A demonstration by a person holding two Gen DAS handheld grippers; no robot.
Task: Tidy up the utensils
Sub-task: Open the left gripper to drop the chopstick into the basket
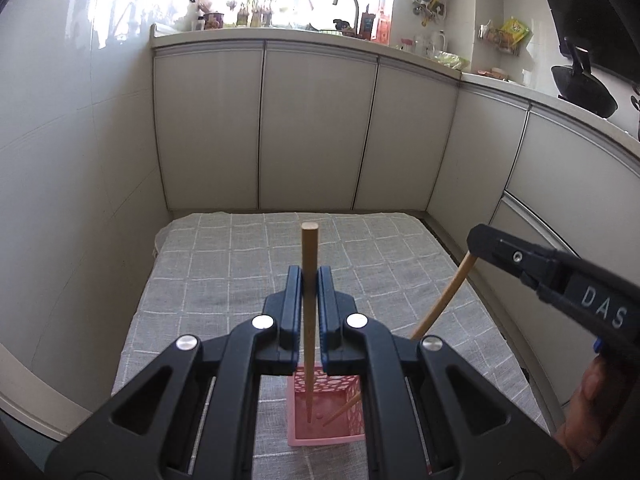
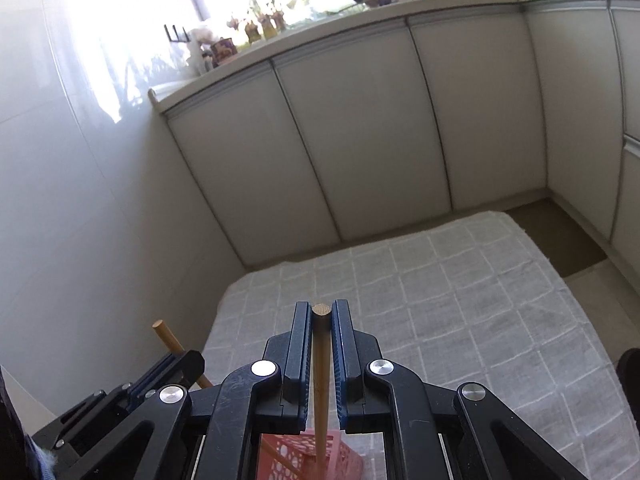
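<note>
My left gripper is shut on a wooden chopstick that stands upright, its lower tip inside a pink perforated basket on the checked cloth. My right gripper is shut on a second wooden chopstick whose lower end also reaches into the pink basket. In the left wrist view the right gripper comes in from the right, holding its chopstick slanted. In the right wrist view the left gripper shows at lower left with its chopstick.
A grey checked cloth covers the low table. White cabinet doors stand behind it, a tiled wall to the left. A counter with a tap and clutter runs above. A black wok sits at far right.
</note>
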